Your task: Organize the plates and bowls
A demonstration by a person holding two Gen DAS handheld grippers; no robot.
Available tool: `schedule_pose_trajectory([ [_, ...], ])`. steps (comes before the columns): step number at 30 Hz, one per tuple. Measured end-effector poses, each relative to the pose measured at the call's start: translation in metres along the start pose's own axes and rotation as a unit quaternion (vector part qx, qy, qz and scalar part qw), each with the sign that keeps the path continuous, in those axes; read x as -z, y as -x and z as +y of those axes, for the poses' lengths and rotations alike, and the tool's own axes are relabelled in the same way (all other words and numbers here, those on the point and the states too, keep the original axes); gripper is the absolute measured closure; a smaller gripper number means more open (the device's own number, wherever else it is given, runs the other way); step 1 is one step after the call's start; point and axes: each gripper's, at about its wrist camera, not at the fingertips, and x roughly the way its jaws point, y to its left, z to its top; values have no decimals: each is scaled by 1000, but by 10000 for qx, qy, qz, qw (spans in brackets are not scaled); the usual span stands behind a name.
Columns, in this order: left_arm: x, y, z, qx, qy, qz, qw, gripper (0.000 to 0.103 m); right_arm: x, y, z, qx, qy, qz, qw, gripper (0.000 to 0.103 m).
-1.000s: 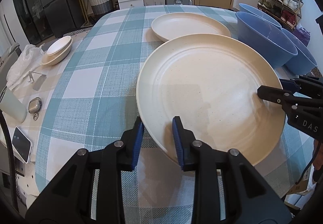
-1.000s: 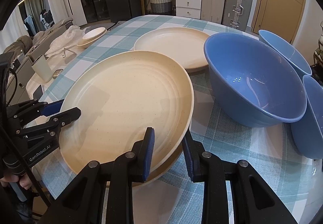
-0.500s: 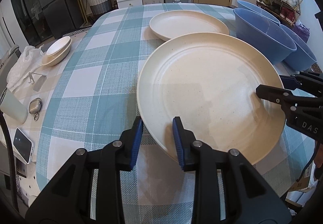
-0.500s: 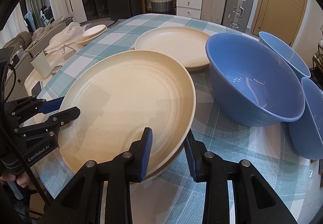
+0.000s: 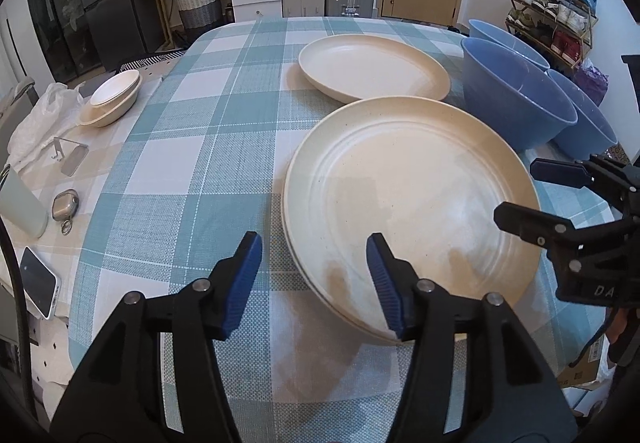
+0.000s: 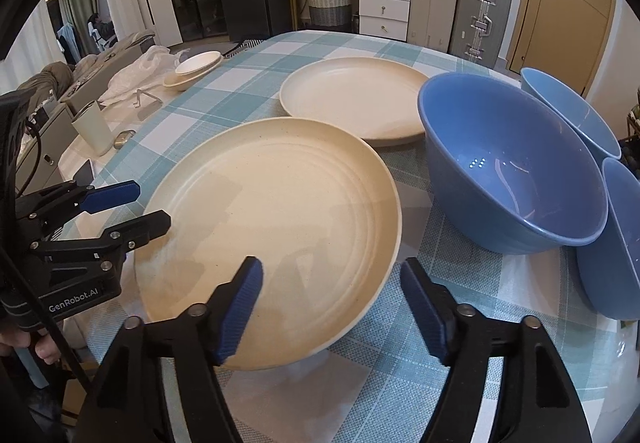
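Observation:
A large cream plate lies flat on top of another cream plate, whose rim peeks out beneath it, on the checked tablecloth. My left gripper straddles its rim with jaws opening; the pads stand clear of the plate. On the opposite side, my right gripper also straddles the rim, its jaws opening wide and not pressing on it. A third cream plate sits just behind. Beside the stack stands a big blue bowl.
Two more blue bowls crowd the table's right edge. Small stacked cream bowls sit far left, near a white bag. A pale cup, a metal keyring case and a phone lie along the left edge.
Both grippers, shut on the big plate's rim before, have let go and spread their jaws. The plate, held tilted above the lower plate, now lies flat on it.

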Motion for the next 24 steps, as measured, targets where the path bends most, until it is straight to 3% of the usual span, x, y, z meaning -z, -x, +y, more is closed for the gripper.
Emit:
schedule_pose_trajectory([
  [6,-3,10,7,120,191,-53,9997,30,-1,6,4,-36,41,-41,10000,18],
  [19,-12,34,8,53,194,-253,9995,19,-10,33,7,-104,76,-351,9993,6],
  [22,-16,38,9,91,237,-304,9992,12,-15,42,8,-112,122,-440,9989,4],
  [23,-17,40,10,90,255,-320,9991,1,-17,45,8,-112,127,-477,9987,3],
  [24,-19,43,11,80,286,-378,9988,2,-20,49,7,-112,123,-517,9985,2],
])
